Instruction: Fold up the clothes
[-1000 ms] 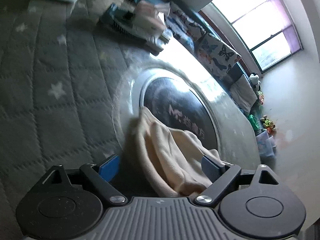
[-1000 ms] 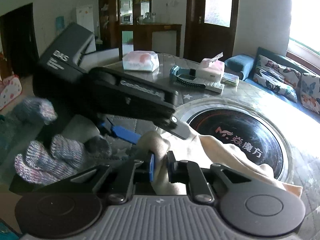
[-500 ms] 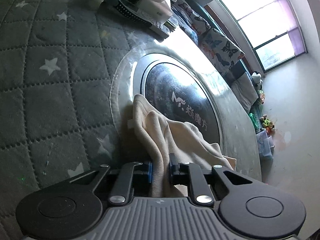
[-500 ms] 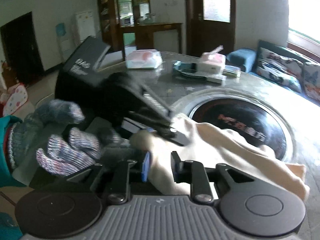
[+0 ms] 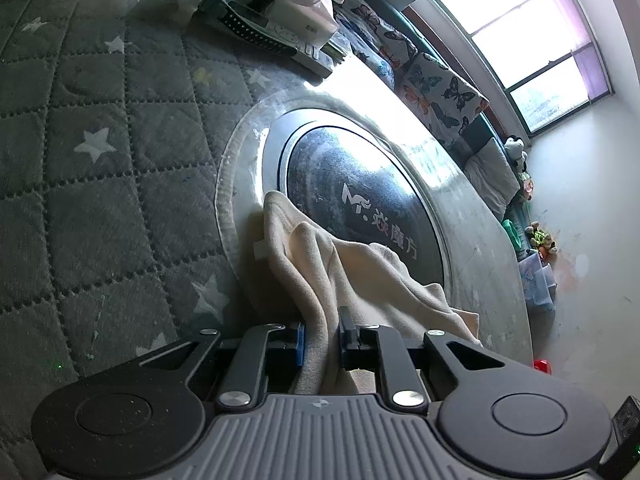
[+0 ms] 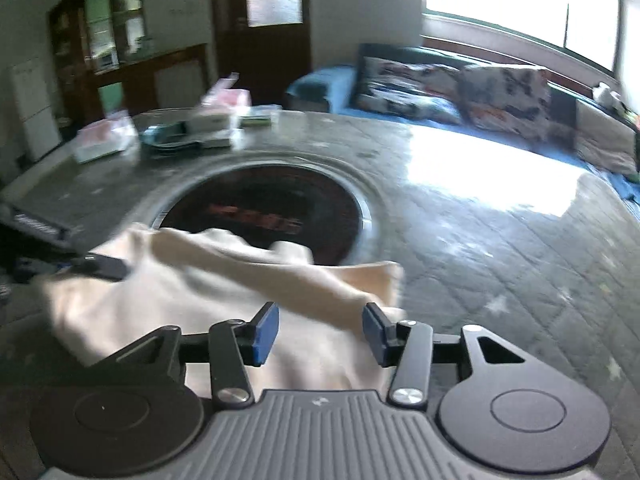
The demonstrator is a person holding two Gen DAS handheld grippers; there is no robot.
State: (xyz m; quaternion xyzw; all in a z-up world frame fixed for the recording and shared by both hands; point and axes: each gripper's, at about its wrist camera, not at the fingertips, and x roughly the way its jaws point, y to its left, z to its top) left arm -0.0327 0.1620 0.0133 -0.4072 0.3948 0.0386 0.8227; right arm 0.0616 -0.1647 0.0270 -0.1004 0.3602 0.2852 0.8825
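Note:
A cream cloth garment point(image 5: 340, 272) lies crumpled over the edge of the round dark glass inset point(image 5: 352, 184) in the quilted table cover. My left gripper point(image 5: 320, 340) is shut on a bunched fold of the cream garment, which runs forward from its blue pads. In the right wrist view the same garment point(image 6: 192, 292) spreads below my right gripper point(image 6: 322, 334), whose jaws stand wide apart above the cloth and hold nothing. The other gripper point(image 6: 60, 248) shows dark at the garment's left edge. This view is motion-blurred.
A grey star-patterned quilted cover point(image 5: 100, 140) spreads over the table. Tissue boxes and a flat device point(image 5: 272, 28) sit at the far side. A butterfly-print sofa point(image 6: 460, 92) lines the wall under the window.
My left gripper closed on the garment's fold a second ago and still holds it. My right gripper let go of the cloth, opened wide and swung to the right.

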